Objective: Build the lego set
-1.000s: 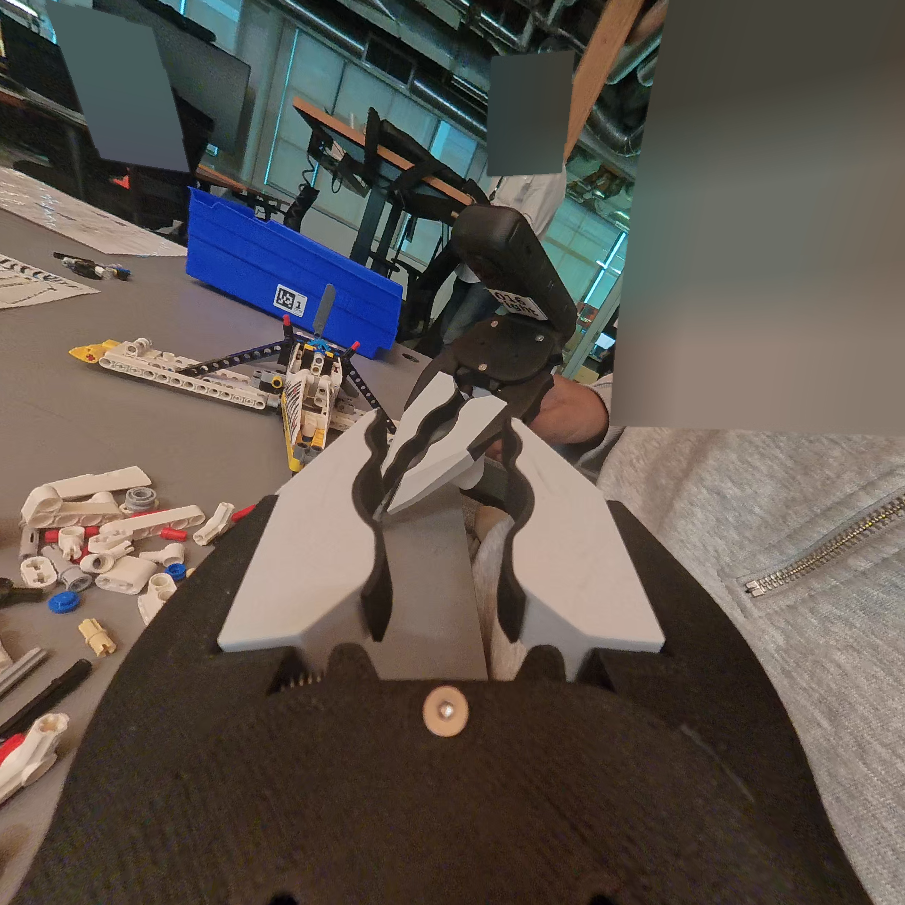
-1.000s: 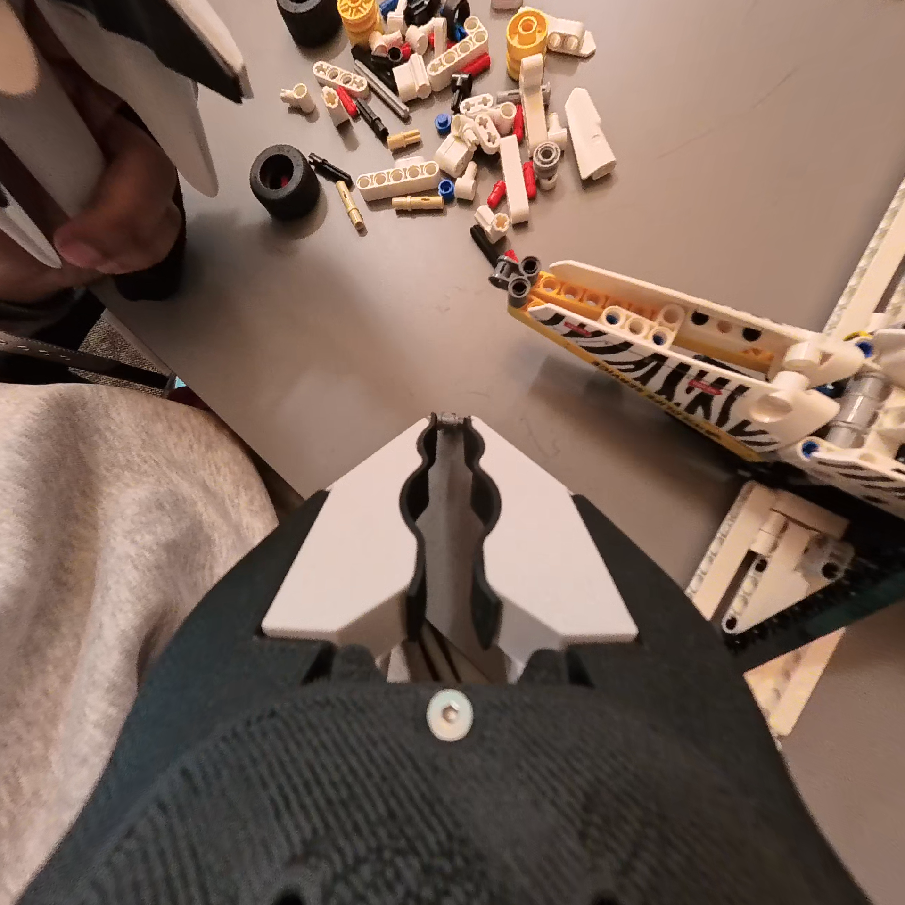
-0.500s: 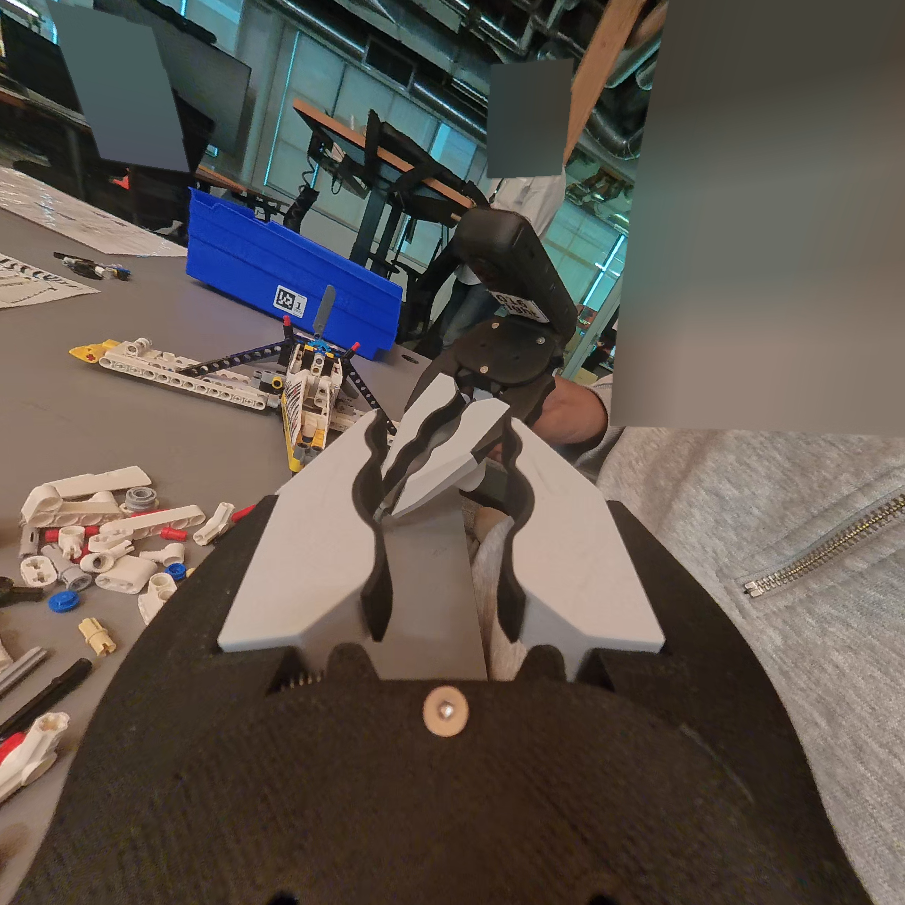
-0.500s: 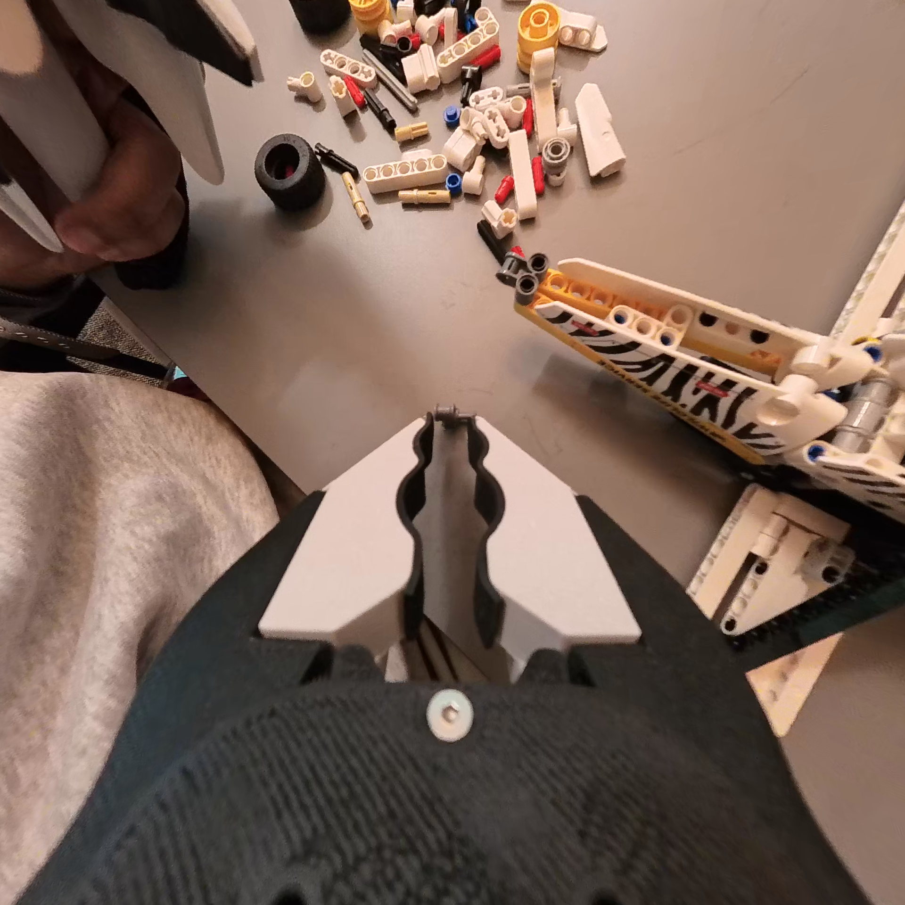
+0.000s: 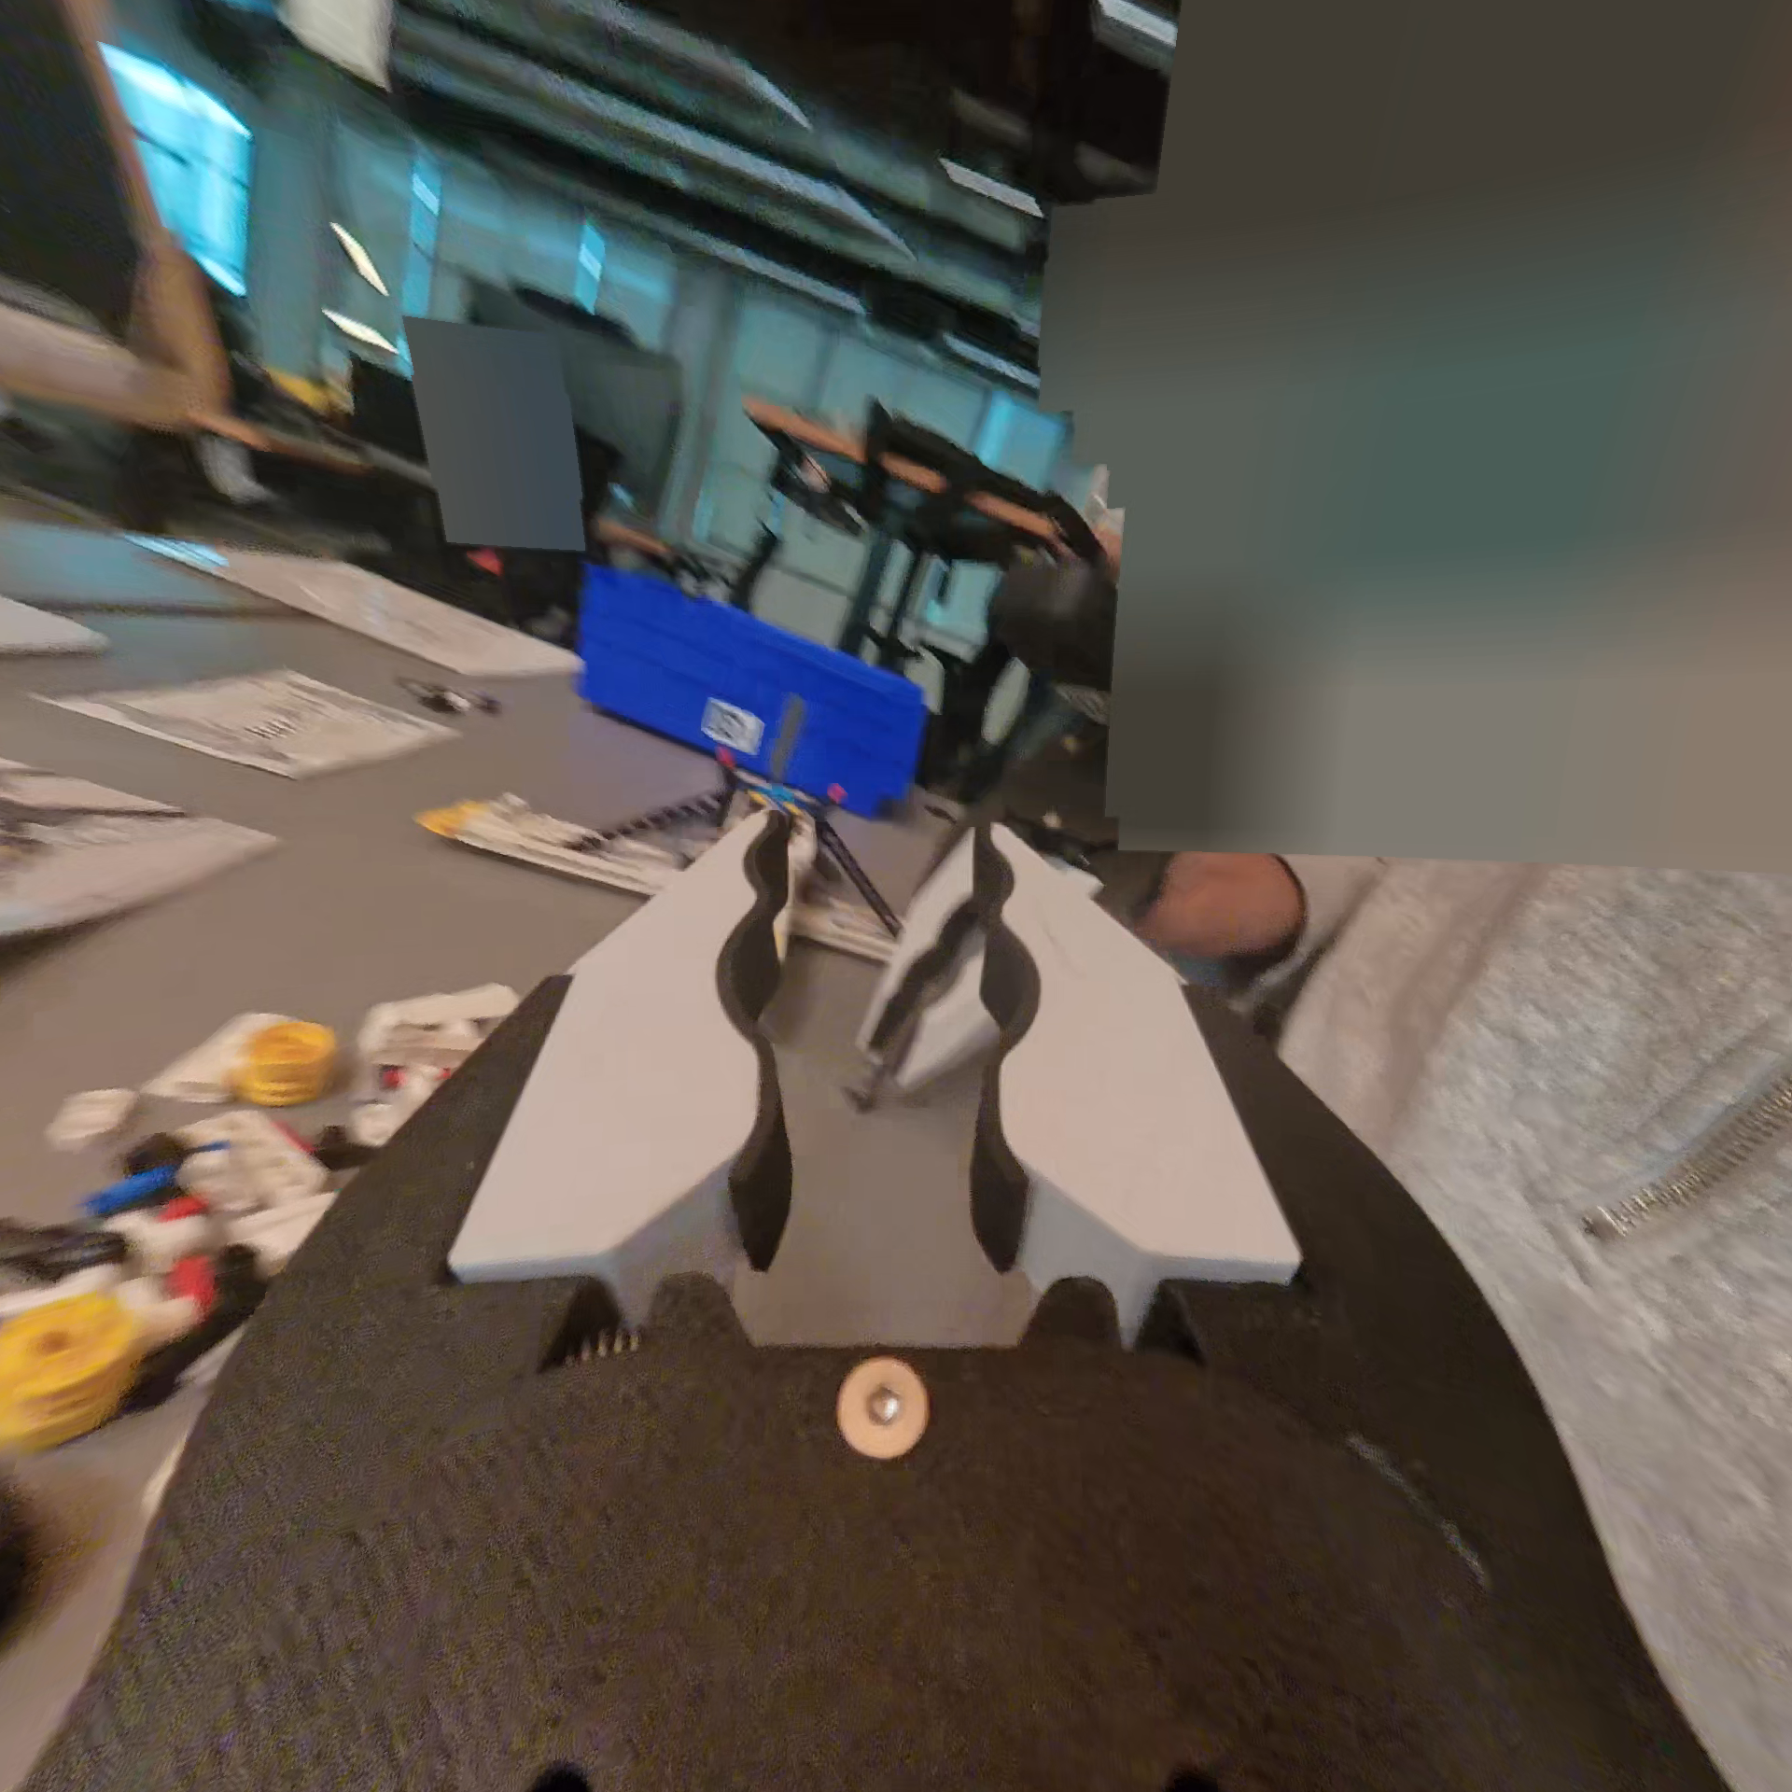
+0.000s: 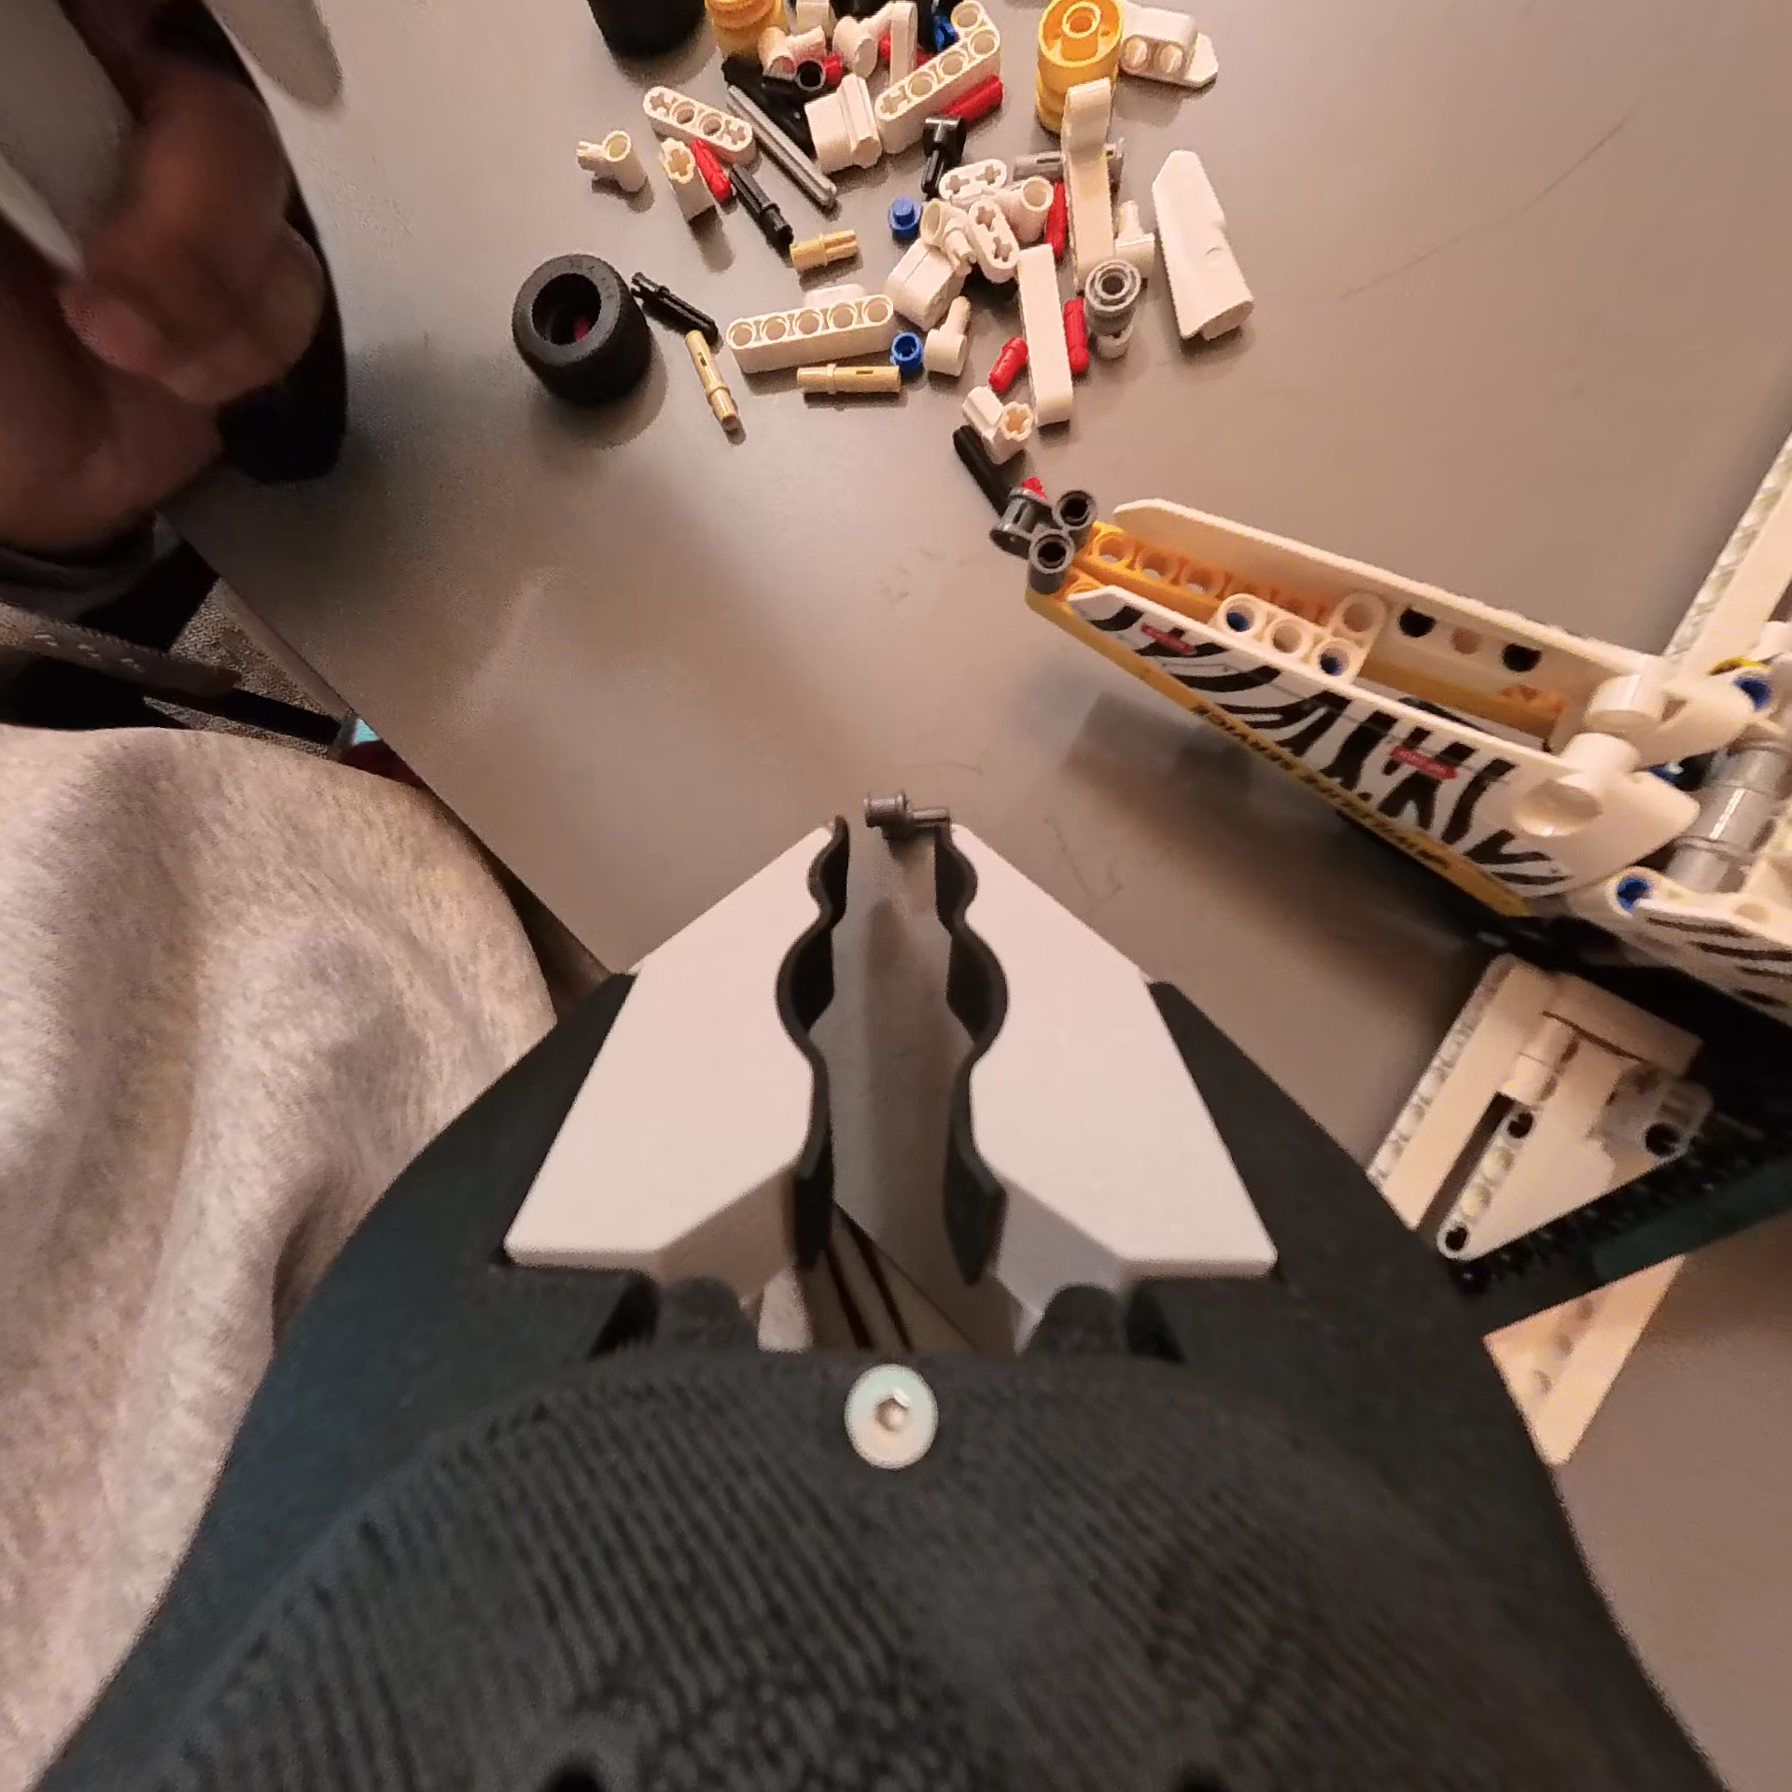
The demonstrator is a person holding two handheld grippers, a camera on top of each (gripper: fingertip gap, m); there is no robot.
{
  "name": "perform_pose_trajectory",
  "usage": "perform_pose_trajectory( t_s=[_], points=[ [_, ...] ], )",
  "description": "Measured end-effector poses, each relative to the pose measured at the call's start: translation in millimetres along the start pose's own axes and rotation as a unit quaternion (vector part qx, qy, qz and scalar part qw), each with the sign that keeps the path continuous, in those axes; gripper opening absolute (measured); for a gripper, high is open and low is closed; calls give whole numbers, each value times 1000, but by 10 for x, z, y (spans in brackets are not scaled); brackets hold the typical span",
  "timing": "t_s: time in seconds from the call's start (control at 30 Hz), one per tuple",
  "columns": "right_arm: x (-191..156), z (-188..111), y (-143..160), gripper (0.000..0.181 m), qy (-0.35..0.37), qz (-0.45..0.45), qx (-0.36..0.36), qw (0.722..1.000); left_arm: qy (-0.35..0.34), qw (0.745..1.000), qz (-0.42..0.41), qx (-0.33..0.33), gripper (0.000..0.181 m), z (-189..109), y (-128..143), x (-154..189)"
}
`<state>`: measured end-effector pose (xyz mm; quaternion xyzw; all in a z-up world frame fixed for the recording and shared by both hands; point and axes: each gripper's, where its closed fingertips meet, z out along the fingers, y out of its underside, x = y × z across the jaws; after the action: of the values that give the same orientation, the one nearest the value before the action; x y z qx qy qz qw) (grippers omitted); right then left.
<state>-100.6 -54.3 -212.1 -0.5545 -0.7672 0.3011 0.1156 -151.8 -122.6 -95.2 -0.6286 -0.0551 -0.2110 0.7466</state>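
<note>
The left gripper has its two fingers spread wide, and nothing sits between them; it hangs above the grey table, and its view is blurred. The right gripper has a small gap between its fingertips. A small dark grey pin lies just at the tip of its right finger, touching that finger only, so it is not clamped between the two. In the left wrist view the right gripper shows behind the left gripper's right finger, pointing down at the table. The half-built model, white and yellow with black zebra stripes, lies on the table to the right of the right gripper, near but apart from it. Loose parts are scattered farther ahead: white beams, red and black pins, and a yellow wheel hub. A black tyre stands at the left edge of that pile. A blue bin stands behind the model in the left wrist view, and printed sheets lie to the left on the table. The person wears a grey sweater.
</note>
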Motion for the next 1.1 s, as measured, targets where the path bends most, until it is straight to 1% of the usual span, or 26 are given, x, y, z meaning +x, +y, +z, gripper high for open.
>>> perform_pose_trajectory(
  t_s=[0.1,0.17,0.2,0.27,0.4,0.57,0.7,0.8,0.87,0.97,1.1],
  points=[
    [3,3,17,17,-2,2,1,1000,-87,994,2,59,34,-245,-227,-287],
    [25,13,37,17,0,4,2,1000,-184,981,-17,58,27,-431,-225,-605],
    [34,21,51,17,0,7,2,1000,-203,977,-27,67,25,-498,-240,-679],
    [40,39,82,18,-6,17,2,1000,-205,975,-46,75,21,-549,-253,-724],
    [53,26,93,19,-6,18,3,1000,-215,975,-44,48,17,-511,-172,-753],
    [118,-112,-51,18,5,5,32,999,-223,974,-27,16,9,-450,-97,-749],
    [71,-185,-218,17,-2,-10,65,998,-219,975,-31,-2,0,-419,-47,-743],
    [21,-191,-291,18,-3,-28,75,997,-222,973,-38,-48,0,-366,71,-766],
    [0,-197,-333,18,-4,-37,83,996,-225,967,-47,-108,1,-312,239,-789],
    [-43,-204,-405,18,-15,-41,99,994,-231,949,-65,-205,5,-250,530,-819],
    [-104,-182,-441,18,-31,-47,111,992,-258,921,-60,-285,9,-223,762,-886]
  ],
)
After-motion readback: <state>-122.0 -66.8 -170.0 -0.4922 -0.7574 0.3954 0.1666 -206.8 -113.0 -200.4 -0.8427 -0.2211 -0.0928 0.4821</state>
